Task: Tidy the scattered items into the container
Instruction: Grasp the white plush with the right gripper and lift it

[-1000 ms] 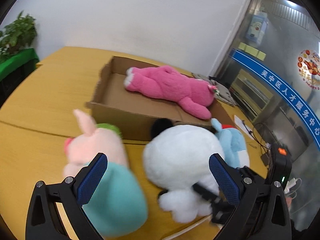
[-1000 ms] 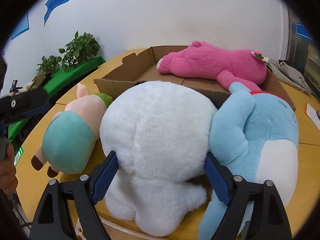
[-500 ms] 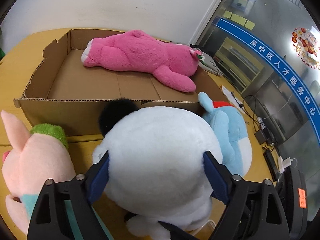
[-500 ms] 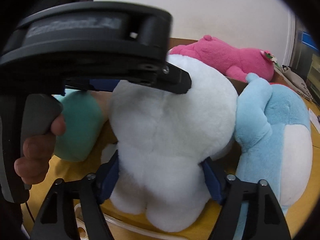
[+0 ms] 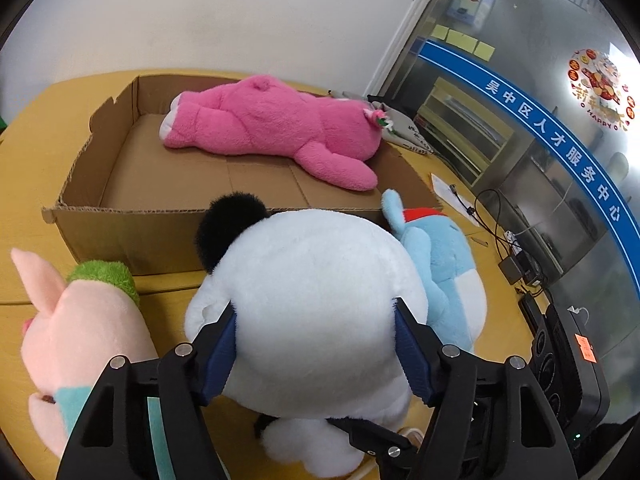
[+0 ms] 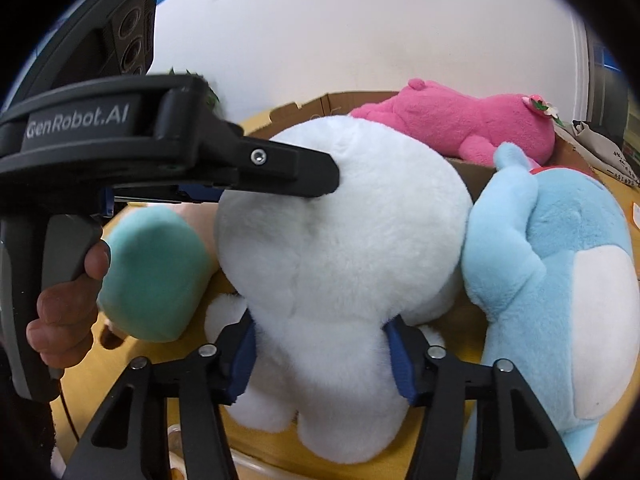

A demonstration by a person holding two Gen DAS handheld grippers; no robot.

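Note:
A big white plush with a black ear stands on the yellow table in front of the cardboard box. My left gripper is shut on its upper body. My right gripper is shut on its lower body. The left gripper's finger presses into the plush in the right wrist view. A pink plush lies inside the box. A pink pig plush in teal clothes lies to the left. A blue plush lies to the right.
The box has low walls and bare floor in front of the pink plush. Cables and a black device sit at the table's right edge. A paper sheet and a grey bag lie right of the box.
The left gripper swung over from the pig plush and closed on the white plush. The right gripper tightened on the plush's lower body.

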